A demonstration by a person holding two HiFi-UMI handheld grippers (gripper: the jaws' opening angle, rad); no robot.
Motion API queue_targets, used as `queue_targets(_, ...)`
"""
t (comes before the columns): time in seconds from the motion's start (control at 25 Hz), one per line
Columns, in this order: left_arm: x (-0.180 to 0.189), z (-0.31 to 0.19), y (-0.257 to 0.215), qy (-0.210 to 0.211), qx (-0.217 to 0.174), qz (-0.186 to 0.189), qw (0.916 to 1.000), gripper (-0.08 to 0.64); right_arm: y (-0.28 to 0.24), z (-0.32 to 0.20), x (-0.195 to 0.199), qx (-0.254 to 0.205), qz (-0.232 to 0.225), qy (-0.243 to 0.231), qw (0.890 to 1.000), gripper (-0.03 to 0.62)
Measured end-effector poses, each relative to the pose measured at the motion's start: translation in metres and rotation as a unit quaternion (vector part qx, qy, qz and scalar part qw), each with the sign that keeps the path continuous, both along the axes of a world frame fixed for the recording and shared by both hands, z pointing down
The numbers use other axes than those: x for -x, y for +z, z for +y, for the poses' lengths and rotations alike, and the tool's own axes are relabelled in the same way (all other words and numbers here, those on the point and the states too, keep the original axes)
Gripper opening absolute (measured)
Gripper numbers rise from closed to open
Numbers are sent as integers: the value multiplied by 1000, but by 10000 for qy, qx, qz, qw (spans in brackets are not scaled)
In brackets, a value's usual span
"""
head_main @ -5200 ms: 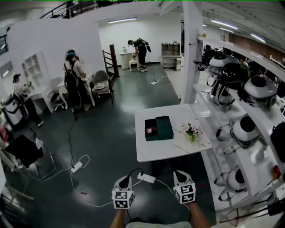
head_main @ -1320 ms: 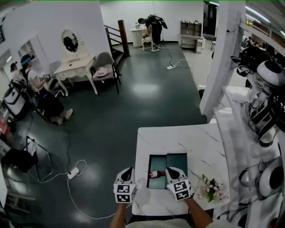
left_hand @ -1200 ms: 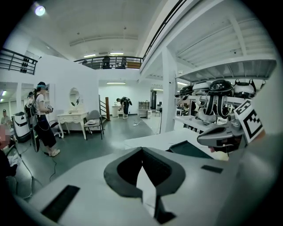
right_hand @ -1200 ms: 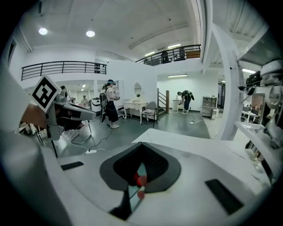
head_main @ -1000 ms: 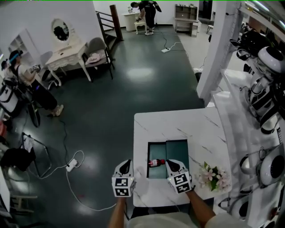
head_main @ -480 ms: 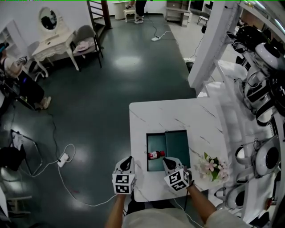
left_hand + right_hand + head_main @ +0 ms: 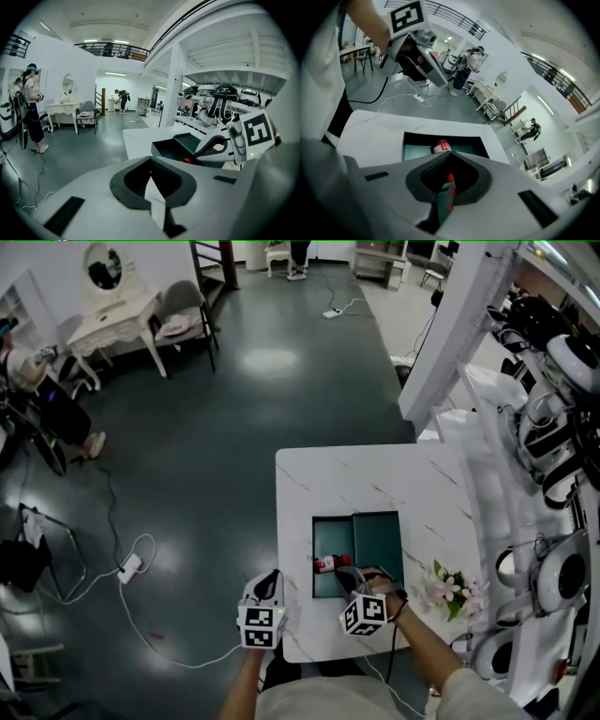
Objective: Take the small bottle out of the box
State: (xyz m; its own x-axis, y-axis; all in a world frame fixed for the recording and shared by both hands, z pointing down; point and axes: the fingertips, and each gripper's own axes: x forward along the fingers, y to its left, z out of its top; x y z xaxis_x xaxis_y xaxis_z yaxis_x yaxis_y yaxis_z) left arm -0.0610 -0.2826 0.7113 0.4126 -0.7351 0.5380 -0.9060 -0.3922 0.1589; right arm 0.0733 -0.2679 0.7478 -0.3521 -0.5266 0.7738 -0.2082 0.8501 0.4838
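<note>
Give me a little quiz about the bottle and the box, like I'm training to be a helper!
1. True or false: the small bottle lies inside the open box.
2. Which gripper reaches over the box? A) left B) right
3. Fill in: in the head view, the pink and white things on the table to the right of the box are ____.
Key: 1 true. 2 B, the right gripper, shut and holding nothing. 3 flowers.
</note>
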Motion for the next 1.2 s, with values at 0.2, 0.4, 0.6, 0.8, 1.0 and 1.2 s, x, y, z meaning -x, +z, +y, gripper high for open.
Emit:
queue_targets(0.2,-2,0,1,9,2,5,10000,18,16,2,6,-23,530,-613,9967,21)
queue_targets(0.4,-1,3,3,-58,29,50,10000,18,25,-1,4,131,664,-630,9957,23)
queue_targets(0.6,2,5,6,-137,60,115,9998,18,41,-3,2,543,790,-626,9934,223)
queue_targets(0.8,0,8,5,-131,61,111,9998,18,58,-6,4,590,1128,-835,9883,285)
queue_targets(1.0,7,11,6,-197,85,77,9997,18,72,-15,13,747,1294,-864,9850,285)
queue_targets(1.2,11,13,9,-214,124,46,9997,18,85,-23,18,936,1412,-833,9820,284)
